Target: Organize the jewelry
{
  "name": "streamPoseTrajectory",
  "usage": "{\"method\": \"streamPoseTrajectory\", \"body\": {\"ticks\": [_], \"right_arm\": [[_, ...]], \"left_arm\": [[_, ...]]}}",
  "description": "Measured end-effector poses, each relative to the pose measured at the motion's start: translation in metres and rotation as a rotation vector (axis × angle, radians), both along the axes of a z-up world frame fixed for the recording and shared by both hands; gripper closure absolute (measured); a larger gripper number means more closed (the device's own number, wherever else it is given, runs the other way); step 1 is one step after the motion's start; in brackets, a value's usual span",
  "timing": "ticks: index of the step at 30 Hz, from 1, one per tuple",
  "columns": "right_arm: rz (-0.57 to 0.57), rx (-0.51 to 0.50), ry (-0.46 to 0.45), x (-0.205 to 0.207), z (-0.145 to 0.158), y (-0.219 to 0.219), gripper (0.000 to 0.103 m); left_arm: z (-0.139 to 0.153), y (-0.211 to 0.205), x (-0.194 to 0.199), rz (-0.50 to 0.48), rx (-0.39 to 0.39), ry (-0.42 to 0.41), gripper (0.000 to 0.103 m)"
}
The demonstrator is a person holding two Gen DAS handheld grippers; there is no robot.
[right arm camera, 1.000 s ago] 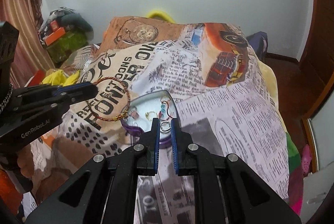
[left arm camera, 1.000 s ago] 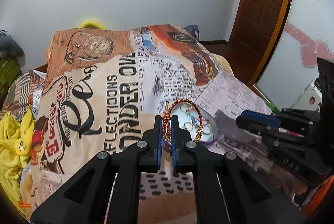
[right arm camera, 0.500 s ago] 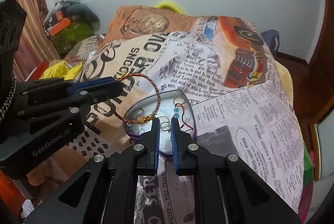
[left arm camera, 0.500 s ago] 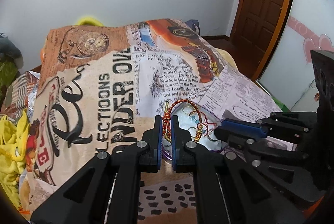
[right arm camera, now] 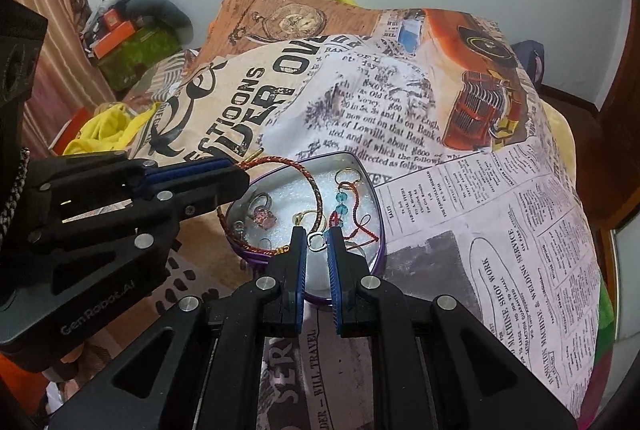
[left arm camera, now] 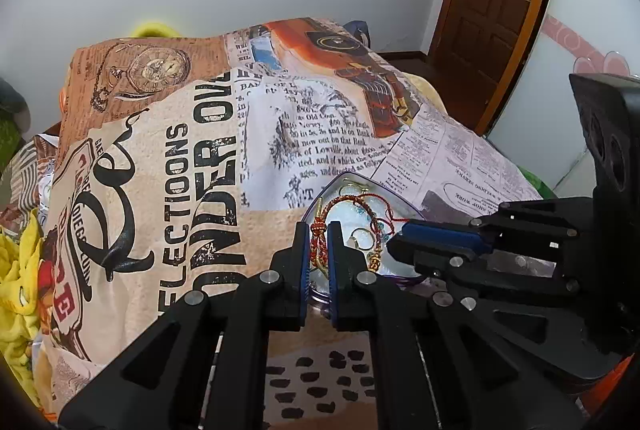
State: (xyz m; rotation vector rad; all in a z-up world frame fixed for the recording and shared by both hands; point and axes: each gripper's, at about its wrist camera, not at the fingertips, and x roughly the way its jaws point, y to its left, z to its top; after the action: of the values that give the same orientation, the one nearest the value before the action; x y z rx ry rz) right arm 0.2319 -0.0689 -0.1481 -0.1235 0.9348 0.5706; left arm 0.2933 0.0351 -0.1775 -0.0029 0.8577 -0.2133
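Nearest in the right wrist view: right gripper pressed together on a small silver ring, pinched at the fingertips just above the near rim of the purple heart-shaped tin. Left of it, left gripper clamped on the knotted end of a red-and-gold braided bracelet, loop hanging out over the tin's white padding. Both lower and closer to the tin than a second ago, when bracelet and ring hung higher and further apart; likely both pieces about to be laid inside, release not yet begun. Seen here only: a pink-stone ring lying in the tin's left half, a gold hoop, and turquoise beads on a red cord on the right. Left wrist view adds the pinch itself: left gripper squeezing the bracelet at its red wrapped knot, gold end-tube poking up beyond the tips, right gripper crossing in from the right and hiding much of the tin. Further off, printed newspaper-pattern bedspread, then white wall and brown door.
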Motion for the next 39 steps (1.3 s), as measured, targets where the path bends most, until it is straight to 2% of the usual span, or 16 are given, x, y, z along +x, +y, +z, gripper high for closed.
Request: {"method": "streamPoseTrajectory", "body": {"ticks": [4,6,9,13,21,26,29,33,36,39], "right_arm": [[0.001,-0.008,0.002,0.000,0.000,0.001,0.092],[-0.001,-0.016,-0.006,0.000,0.001,0.001,0.083],[-0.007,-0.017,-0.023,-0.003,0.005,0.000,0.077],[-0.017,-0.027,-0.050,-0.007,0.013,-0.002,0.077],[-0.048,-0.004,-0.143,-0.035,0.053,-0.015,0.077],[-0.076,0.032,-0.234,-0.061,0.091,-0.029,0.077],[-0.100,0.066,-0.325,-0.085,0.123,-0.039,0.077],[-0.128,0.122,-0.448,-0.121,0.163,-0.051,0.077],[-0.144,0.162,-0.534,-0.147,0.183,-0.056,0.077],[-0.158,0.196,-0.632,-0.179,0.202,-0.062,0.077]], "left_arm": [[-0.001,0.003,0.001,0.000,-0.017,0.018,0.095],[0.001,0.005,0.000,0.005,-0.019,0.016,0.095],[0.006,0.007,-0.003,0.013,-0.020,0.009,0.094],[0.017,0.011,-0.011,0.027,-0.024,-0.008,0.089],[0.060,0.018,-0.049,0.075,-0.032,-0.099,0.087],[0.100,0.014,-0.085,0.086,-0.026,-0.194,0.085],[0.126,0.006,-0.112,0.091,-0.004,-0.279,0.078],[0.162,-0.003,-0.155,0.109,0.006,-0.423,0.077],[0.181,-0.008,-0.189,0.110,-0.012,-0.511,0.071],[0.196,-0.015,-0.220,0.136,0.001,-0.610,0.062]]}}
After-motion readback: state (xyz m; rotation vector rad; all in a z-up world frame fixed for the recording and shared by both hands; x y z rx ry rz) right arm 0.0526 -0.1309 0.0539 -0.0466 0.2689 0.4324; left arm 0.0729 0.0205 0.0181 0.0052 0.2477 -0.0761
